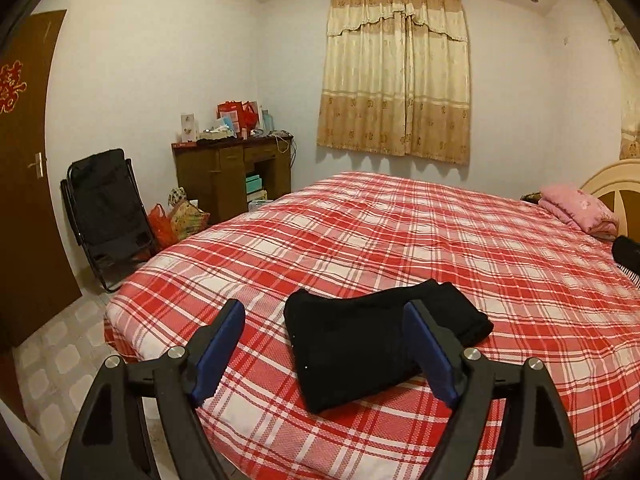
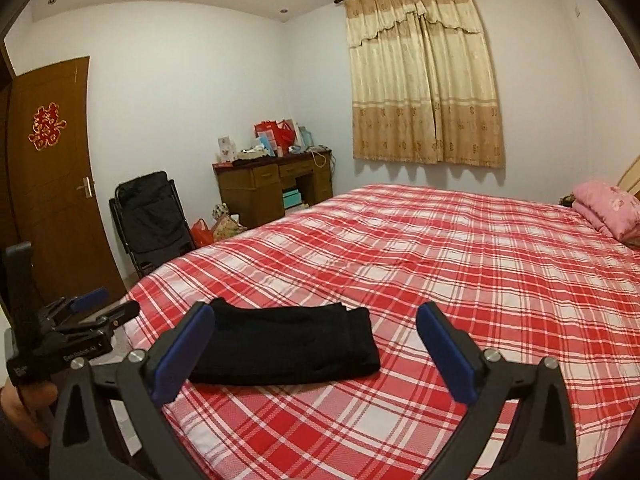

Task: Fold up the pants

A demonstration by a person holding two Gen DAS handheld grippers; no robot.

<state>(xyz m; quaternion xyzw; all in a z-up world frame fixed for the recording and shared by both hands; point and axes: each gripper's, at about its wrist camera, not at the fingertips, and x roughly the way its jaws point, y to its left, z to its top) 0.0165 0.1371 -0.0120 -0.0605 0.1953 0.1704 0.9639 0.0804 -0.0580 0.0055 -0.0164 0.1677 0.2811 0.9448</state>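
On the plaid bed (image 1: 400,240), folded pants (image 1: 360,340) lie beyond both open jaws.

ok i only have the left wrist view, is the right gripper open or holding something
observer: The right gripper is open, jaws wide apart, and it grips nothing.
operator: do the pants look folded from that side
observer: Yes. The pants lie as a flat, layered bundle near the corner of the bed, with the stacked edges showing at their right end.
operator: and where is my left gripper from there
observer: The left gripper shows at the picture's left edge, beside the bed's corner and clear of the pants.
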